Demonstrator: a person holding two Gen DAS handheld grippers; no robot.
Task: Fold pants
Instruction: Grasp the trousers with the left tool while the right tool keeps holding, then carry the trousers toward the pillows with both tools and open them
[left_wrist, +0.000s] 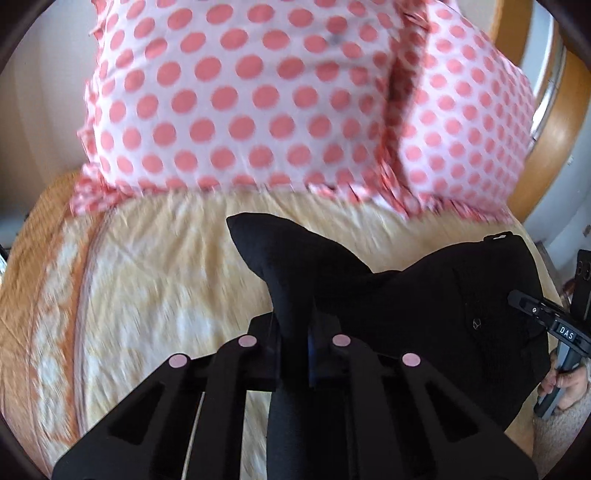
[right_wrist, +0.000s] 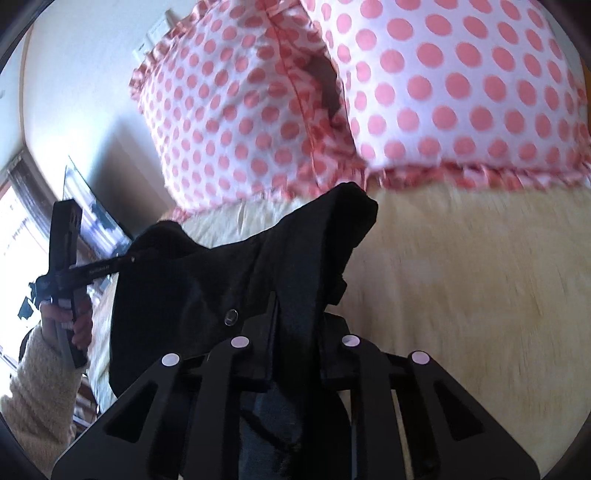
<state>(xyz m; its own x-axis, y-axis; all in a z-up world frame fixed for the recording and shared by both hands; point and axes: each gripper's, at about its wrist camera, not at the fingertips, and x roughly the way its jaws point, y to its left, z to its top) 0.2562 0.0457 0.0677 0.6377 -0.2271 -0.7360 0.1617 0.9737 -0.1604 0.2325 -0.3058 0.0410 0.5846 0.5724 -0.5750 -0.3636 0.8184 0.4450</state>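
Note:
The black pants hang lifted above a bed, stretched between both grippers. My left gripper is shut on one corner of the waistband, which sticks up past the fingers. My right gripper is shut on the other corner of the pants. A small button shows on the fabric in both views. The right gripper also shows at the right edge of the left wrist view, and the left gripper at the left of the right wrist view, each held by a hand.
A yellow patterned bedspread lies below the pants. Two white pillows with pink dots stand at the head of the bed. A wooden bed frame curves at the right. A window and dark furniture are at the left.

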